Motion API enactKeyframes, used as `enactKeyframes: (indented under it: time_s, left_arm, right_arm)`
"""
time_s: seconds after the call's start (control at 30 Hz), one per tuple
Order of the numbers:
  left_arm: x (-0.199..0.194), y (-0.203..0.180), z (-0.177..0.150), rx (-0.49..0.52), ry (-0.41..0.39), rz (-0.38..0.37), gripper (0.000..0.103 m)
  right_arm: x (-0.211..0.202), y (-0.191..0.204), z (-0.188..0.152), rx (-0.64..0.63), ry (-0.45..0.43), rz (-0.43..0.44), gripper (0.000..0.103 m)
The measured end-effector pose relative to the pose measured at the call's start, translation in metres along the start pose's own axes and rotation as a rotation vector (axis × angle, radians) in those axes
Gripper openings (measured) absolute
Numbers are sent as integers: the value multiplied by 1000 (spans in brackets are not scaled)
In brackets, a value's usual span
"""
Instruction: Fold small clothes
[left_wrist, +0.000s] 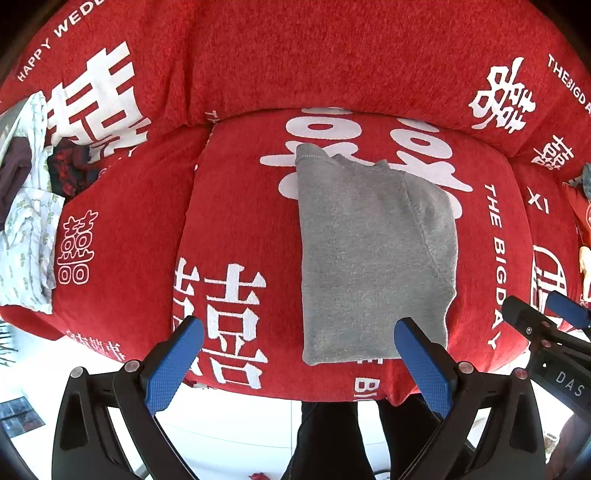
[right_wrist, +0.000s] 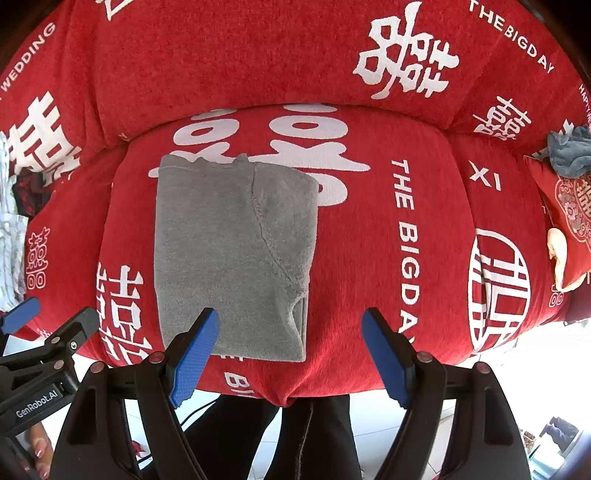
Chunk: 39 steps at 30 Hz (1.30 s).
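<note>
- Pointing straight down over the sofa's front edge, the left gripper (left_wrist: 299, 343) has its two blue pads spread wide with nothing between them.
- Beside it, the right gripper (right_wrist: 290, 334) points down likewise, jaws spread, pinching nothing.
- Each gripper's tip shows at the edge of the other's view; neither touches the cloth.
- One grey garment (right_wrist: 232, 254), folded into a rectangle, lies flat on the middle seat cushion (right_wrist: 369, 229), its near hem at the cushion's front edge.
- One red sofa cover with white lettering spans seat and backrest (left_wrist: 332, 55).
- Farther left, a pile of loose clothes (left_wrist: 26, 206) sits on the seat; the count within it cannot be told.
- Farther right: one blue-grey cloth (right_wrist: 569, 151) and one red patterned cushion (right_wrist: 569, 210).
</note>
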<state>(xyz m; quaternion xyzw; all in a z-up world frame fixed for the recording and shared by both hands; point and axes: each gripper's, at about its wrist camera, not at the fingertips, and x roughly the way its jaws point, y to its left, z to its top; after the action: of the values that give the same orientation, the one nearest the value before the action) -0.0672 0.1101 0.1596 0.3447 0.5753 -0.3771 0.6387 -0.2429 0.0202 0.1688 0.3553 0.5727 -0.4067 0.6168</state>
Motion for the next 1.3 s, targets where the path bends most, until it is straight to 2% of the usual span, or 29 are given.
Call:
enactKeyframes:
  time_s: [1.3]
  left_arm:
    - [1,-1,3,4,3,1,103]
  right_arm:
    - [3,3,2,6,9,13,82]
